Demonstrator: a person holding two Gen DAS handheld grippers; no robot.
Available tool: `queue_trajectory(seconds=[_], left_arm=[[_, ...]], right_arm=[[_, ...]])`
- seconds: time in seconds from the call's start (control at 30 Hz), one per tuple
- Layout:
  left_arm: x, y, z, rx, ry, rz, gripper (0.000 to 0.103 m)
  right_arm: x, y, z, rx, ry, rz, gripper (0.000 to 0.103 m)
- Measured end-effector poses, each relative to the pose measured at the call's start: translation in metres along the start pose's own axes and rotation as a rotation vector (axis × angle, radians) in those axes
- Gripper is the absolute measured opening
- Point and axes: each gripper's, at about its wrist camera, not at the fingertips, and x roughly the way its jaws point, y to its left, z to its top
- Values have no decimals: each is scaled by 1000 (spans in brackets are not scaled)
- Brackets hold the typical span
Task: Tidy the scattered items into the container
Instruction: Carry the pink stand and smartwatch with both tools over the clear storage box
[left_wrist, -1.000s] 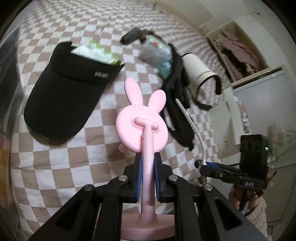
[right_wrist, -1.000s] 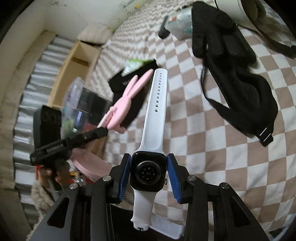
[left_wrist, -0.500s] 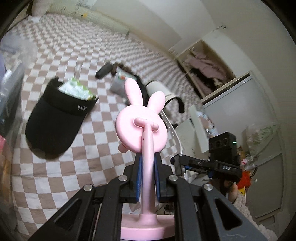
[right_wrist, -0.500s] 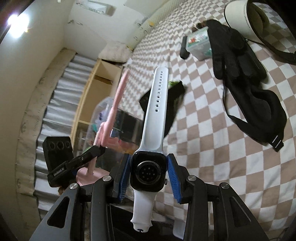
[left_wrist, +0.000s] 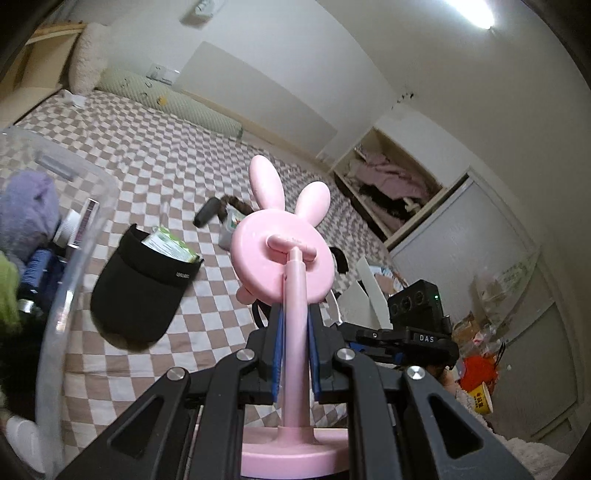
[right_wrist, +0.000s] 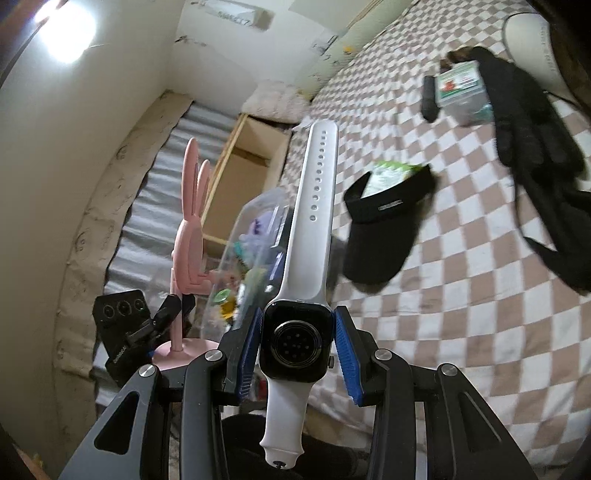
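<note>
Two grippers are each loaded: the left gripper (left_wrist: 294, 354) clamps the stem of a pink rabbit stand (left_wrist: 282, 254), just right of the clear container (left_wrist: 74, 280); the right gripper (right_wrist: 297, 349) pinches a white-strapped smartwatch (right_wrist: 295, 341) beside that container, above the checkered bed (right_wrist: 461, 295).

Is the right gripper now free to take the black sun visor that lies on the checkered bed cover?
Probably not yet. The right gripper is shut on the white-strapped smartwatch, so its jaws are full. The black sun visor itself lies uncovered on the checkered bed cover, only a green packet tucked in it.
</note>
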Motion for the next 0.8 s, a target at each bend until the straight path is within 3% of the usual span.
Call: queue_trajectory(seconds=[0.23, 0.57, 0.8], left_arm=[[-58, 19, 12, -23, -81, 77, 12], [-170, 56, 34, -16, -200, 310, 12], [-203, 98, 38, -32, -212, 410, 12]], right_arm=[[32, 33, 4, -58, 23, 42, 40], [78, 62, 13, -86, 79, 92, 40], [93, 81, 23, -105, 90, 109, 40]])
